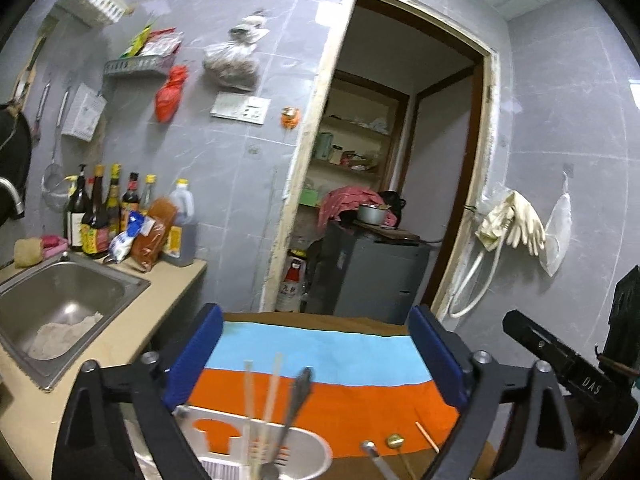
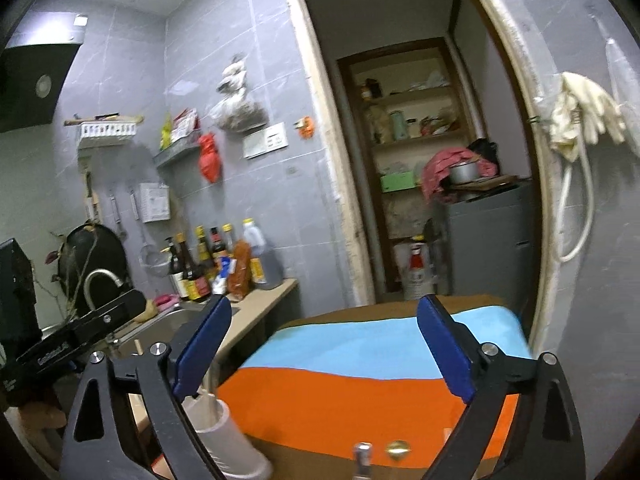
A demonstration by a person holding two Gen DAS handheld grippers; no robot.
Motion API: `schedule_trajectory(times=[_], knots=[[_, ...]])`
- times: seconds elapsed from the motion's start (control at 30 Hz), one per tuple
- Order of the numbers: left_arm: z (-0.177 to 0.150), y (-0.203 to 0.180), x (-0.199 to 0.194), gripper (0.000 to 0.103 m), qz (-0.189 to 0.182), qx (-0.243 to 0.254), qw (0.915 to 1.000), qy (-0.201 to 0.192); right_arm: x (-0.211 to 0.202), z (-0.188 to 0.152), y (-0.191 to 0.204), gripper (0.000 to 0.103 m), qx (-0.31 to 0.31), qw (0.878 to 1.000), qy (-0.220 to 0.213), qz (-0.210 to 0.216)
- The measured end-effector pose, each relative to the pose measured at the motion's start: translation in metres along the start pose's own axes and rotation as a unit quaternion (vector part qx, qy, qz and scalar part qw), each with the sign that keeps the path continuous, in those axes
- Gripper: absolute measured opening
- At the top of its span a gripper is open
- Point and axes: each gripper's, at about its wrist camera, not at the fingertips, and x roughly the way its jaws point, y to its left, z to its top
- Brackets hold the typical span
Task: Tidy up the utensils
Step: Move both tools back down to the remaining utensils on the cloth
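We hold two grippers, and both stand with jaws spread wide and nothing between the blue pads: the left gripper and the right gripper.

Below the left gripper we count one white utensil holder, standing on the counter at the near edge of the cloth, which has one light blue band and one orange band. Inside the holder we count two pale chopsticks leaning upright and one dark-handled spoon beside them. In the right wrist view the holder appears at lower left, partly hidden by the left finger.

Outside the holder, at the cloth's near edge, we see two more utensil ends: one silver handle tip and one brass-coloured tip; what kind of utensils they are we cannot tell. One thin wooden stick lies on the orange band just right of them.

To the left sits one steel sink, with a pale rag in its basin.
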Motion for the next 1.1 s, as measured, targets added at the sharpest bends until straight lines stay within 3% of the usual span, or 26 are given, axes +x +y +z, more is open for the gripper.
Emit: schedule_trajectory(times=[0.07, 0.57, 0.77, 1.1], knots=[[-0.003, -0.013, 0.002, 0.103, -0.003, 0.007, 1.0000, -0.001, -0.007, 0.003, -0.013, 0.100, 0.002, 1.000, -0.003, -0.014], [-0.042, -0.089, 0.024, 0.103, -0.018, 0.030, 0.9986, 0.039, -0.043, -0.002, -0.104, 0.101, 0.018, 0.996, 0.005, -0.088], [-0.065, -0.106, 0.036, 0.103, -0.019, 0.033, 0.9976, 0.059, -0.046, -0.016, -0.133, 0.101, 0.023, 0.994, 0.024, -0.102], [-0.103, -0.111, 0.062, 0.103, -0.030, 0.023, 0.9906, 0.132, -0.031, -0.060, -0.183, 0.101, 0.074, 0.987, 0.096, -0.105]])
